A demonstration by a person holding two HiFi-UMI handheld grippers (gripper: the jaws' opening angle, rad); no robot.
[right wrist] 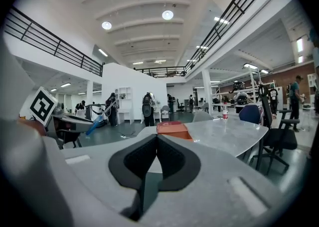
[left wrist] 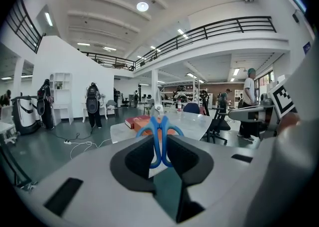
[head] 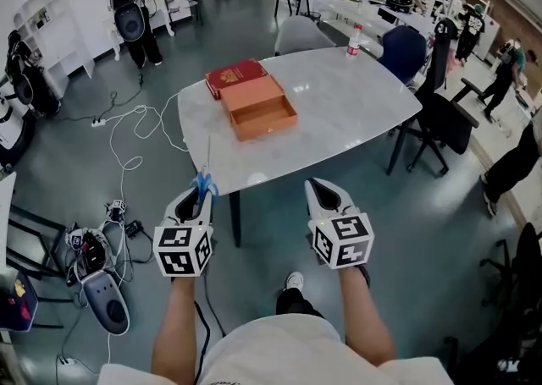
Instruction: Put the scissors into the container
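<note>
Blue-handled scissors [head: 204,178] are clamped in my left gripper [head: 201,195], with the thin blades pointing toward the table. In the left gripper view the handles [left wrist: 159,132] stand upright between the jaws. An open orange container [head: 261,107] rests on the white table [head: 347,112], and a red lid or book [head: 236,77] lies behind it. Both grippers hover short of the table's near edge. My right gripper [head: 325,186] is shut with nothing in it; its jaws meet in front of the container [right wrist: 172,129].
A water bottle [head: 354,40] stands at the table's far edge. Dark office chairs [head: 436,125] crowd the right side, and a grey chair [head: 301,34] sits behind. White cables [head: 140,129] and gear lie on the floor at left. People stand at the far right.
</note>
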